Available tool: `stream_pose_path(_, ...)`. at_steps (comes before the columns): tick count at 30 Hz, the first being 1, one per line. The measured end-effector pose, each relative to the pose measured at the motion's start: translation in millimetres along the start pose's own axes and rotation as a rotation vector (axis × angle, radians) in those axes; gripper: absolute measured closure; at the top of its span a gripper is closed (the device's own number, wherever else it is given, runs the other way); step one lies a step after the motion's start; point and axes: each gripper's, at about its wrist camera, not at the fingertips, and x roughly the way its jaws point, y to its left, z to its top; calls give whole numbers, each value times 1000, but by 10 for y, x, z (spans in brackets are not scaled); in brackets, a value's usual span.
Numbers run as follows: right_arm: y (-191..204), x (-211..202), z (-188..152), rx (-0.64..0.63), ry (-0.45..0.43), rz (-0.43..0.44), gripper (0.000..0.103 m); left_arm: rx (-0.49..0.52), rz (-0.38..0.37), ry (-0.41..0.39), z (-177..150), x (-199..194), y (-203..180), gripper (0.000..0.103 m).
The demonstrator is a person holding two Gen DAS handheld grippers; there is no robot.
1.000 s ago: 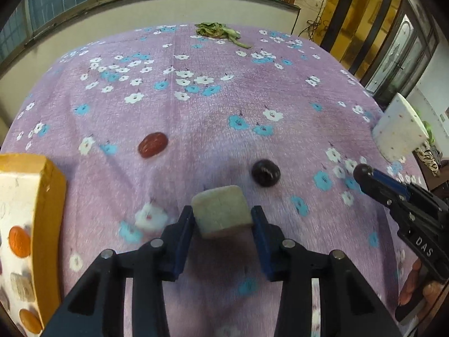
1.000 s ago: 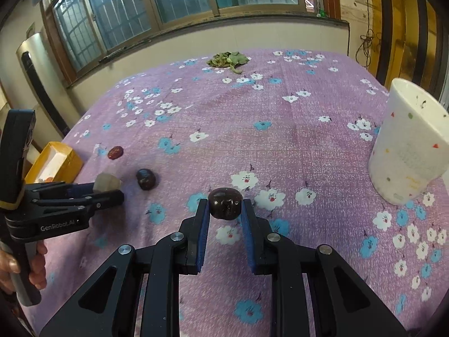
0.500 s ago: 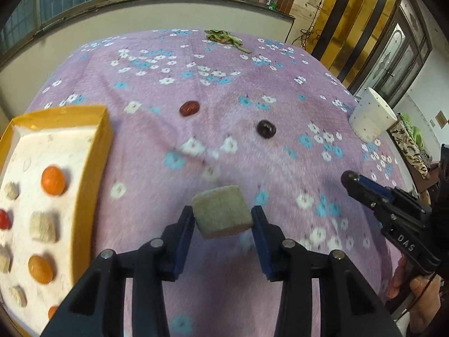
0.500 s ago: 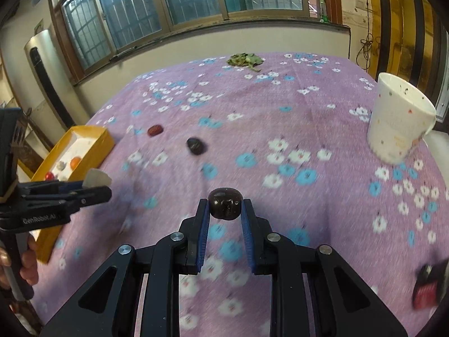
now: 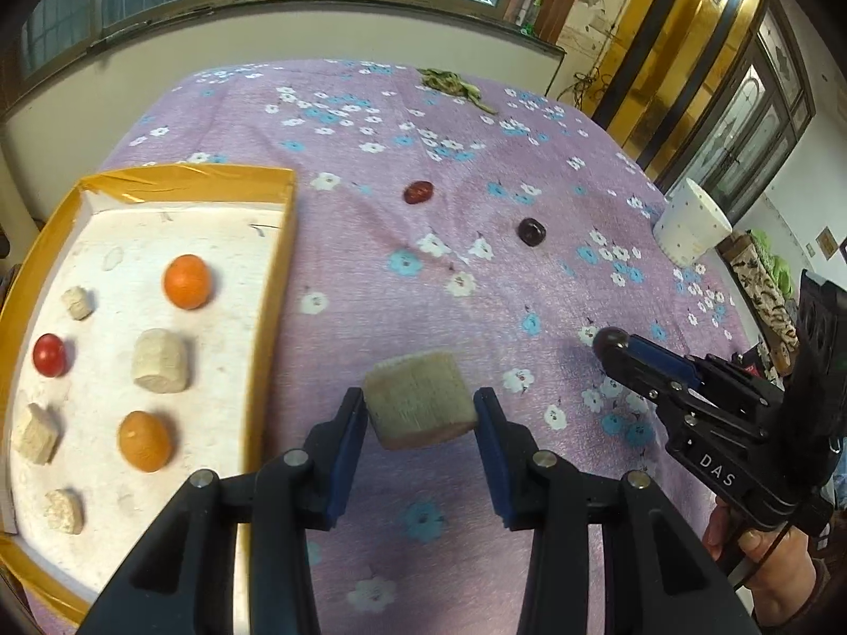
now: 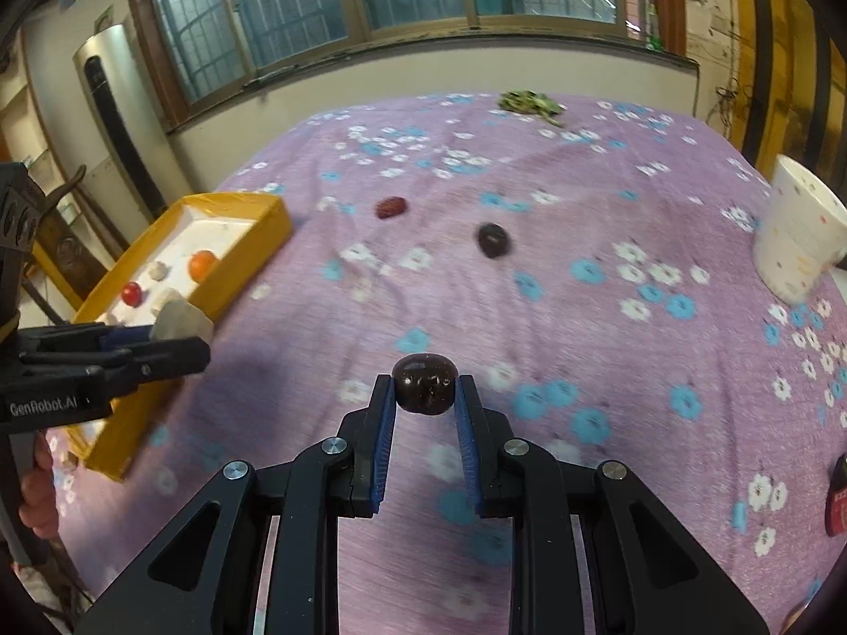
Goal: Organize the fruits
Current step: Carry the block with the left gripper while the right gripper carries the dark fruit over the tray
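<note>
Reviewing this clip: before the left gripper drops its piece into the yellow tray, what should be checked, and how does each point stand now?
1. Left gripper clamps the beige chunk: ok.
2. Right gripper clamps the dark fruit: ok.
3. Chunk over the yellow tray: not ok, it hangs beside the rim, over the cloth.
4. Bare floor free in the tray: ok, gaps between the pieces.
5. Loose fruit left on the cloth: not ok, red date and dark plum remain.
</note>
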Motion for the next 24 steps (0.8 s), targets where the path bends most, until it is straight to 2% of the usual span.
stream_pose_path(8, 538, 104, 321, -71, -24, 57, 81, -65, 26, -43, 62, -242, 473, 59)
stream_pose_path(16, 1062, 306, 693, -127, -41, 127, 81, -101, 108, -78, 225, -411, 1066, 59)
stream_pose_path(24, 1578, 709, 1009, -163, -22, 160, 81, -137, 180, -64, 515, -269, 1698, 59)
